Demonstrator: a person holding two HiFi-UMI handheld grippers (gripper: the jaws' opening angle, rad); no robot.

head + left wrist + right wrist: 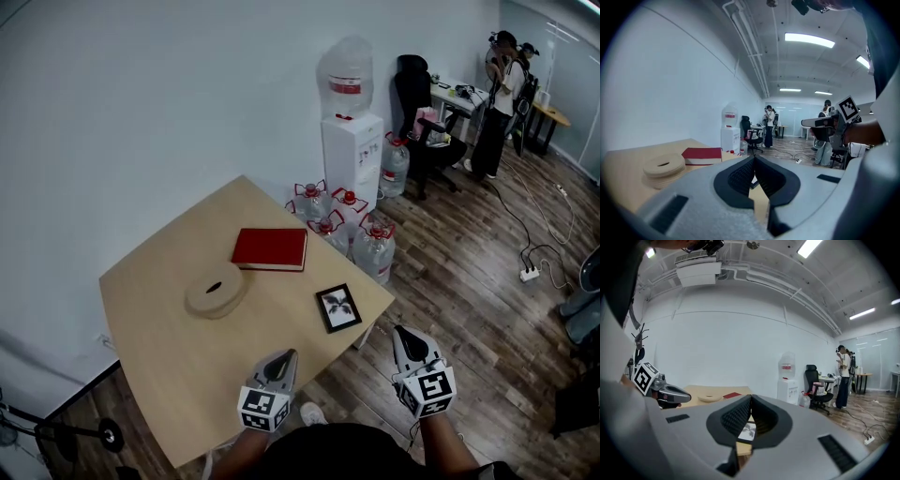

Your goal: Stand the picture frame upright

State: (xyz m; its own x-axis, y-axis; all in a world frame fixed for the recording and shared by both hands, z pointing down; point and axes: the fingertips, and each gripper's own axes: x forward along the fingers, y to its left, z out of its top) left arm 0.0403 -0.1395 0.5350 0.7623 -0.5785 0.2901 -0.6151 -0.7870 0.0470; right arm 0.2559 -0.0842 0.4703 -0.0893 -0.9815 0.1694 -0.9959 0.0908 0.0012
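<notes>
The picture frame point(338, 307), black-edged with a dark leaf print, lies flat on the light wood table point(178, 375) near its right corner. A sliver of it shows behind the jaws in the right gripper view point(746, 431). My left gripper point(284, 358) hovers over the table's near edge, short of the frame, its jaws shut with nothing between them. My right gripper point(411, 336) hangs off the table's right side over the floor, to the right of the frame, jaws shut and empty. Both are apart from the frame.
A red book point(270, 248) and a round beige stack of discs point(217, 290) lie behind the frame. Several water jugs point(373, 246) and a water dispenser point(351, 141) stand beyond the table's far corner. An office chair point(422, 131) and people point(500, 94) are farther back.
</notes>
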